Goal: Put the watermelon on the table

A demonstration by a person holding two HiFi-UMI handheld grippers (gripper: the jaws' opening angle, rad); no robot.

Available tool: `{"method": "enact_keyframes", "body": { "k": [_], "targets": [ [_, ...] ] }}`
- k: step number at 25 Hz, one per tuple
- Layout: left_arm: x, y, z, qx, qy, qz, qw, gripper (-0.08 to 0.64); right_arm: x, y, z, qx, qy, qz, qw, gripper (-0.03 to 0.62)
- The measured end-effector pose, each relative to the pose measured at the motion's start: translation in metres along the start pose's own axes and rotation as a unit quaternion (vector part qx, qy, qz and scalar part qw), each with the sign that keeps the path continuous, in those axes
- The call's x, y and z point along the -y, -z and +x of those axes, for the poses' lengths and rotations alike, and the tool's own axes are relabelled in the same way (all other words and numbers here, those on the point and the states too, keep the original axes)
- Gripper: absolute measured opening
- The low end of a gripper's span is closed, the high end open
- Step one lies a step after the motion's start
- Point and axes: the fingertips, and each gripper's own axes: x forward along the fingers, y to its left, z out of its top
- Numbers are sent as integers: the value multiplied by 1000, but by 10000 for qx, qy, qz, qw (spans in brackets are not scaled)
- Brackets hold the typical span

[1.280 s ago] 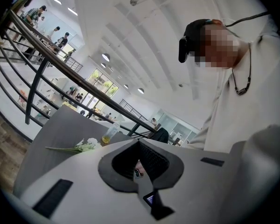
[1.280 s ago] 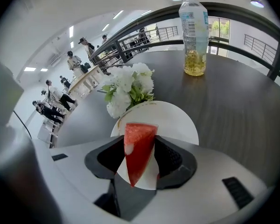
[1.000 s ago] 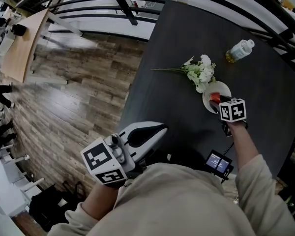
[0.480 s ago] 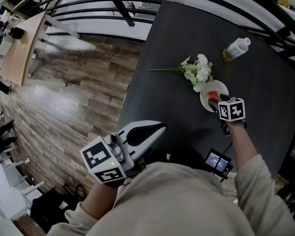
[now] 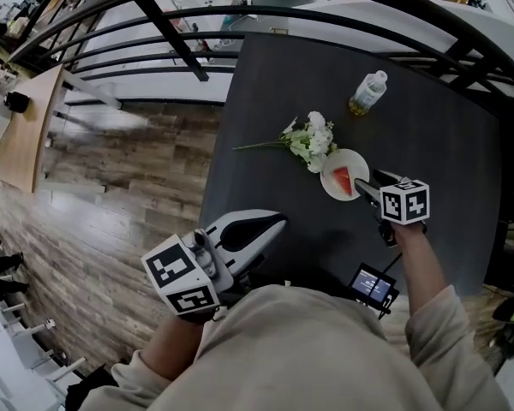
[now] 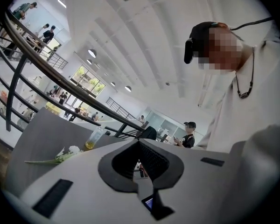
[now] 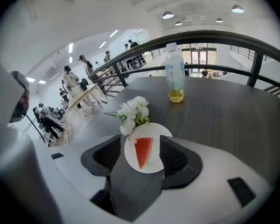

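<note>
Evidently, placement stage, judged complete.
- Watermelon (image 5: 347, 181): thin red wedge with a pale rind edge, flat on a round, smooth white plate (image 5: 329, 181), which rested on the matte dark table (image 5: 428, 127).
- Right gripper (image 5: 367, 184): jaws spread wide and gripping nothing, poised over the plate's near edge.
- Left gripper (image 5: 278, 223): jaws drawn together, empty, held off the table's near corner.
- Nearby: white flowers (image 5: 313, 141) on a thin green stem, touching the plate's far rim; beyond them, a clear plastic bottle (image 5: 367, 92) holding yellowish liquid.
- Next move: probably a clean retreat, sparing the light plate.
</note>
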Motion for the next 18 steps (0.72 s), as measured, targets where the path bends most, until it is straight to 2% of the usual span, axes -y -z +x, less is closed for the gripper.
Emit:
{"method": "enact_keyframes", "body": {
  "k": [2, 5, 7, 12, 14, 18],
  "targets": [
    [4, -3, 8, -87, 126, 120, 9998, 3, -5, -8, -24, 302, -196, 201, 9991, 247],
    [17, -11, 16, -169, 347, 273, 9989, 3, -33, -21, -71, 843, -850, 367, 9921, 111],
    [25, -22, 23, -154, 485, 389, 9979, 3, -56, -33, -105, 1184, -1284, 251, 9843, 51],
    [47, -41, 40, -118, 835, 670, 9942, 3, -113, -47, -177, 1887, -1992, -239, 9613, 15],
    [54, -45, 47, -129, 992, 783, 9919, 3, -129, -56, -205, 2351, -2001, -401, 9503, 15],
    [64, -49, 56, -155, 1214, 875, 9886, 3, -147, -78, -253, 3194, -1571, -615, 9325, 12]
  ]
}}
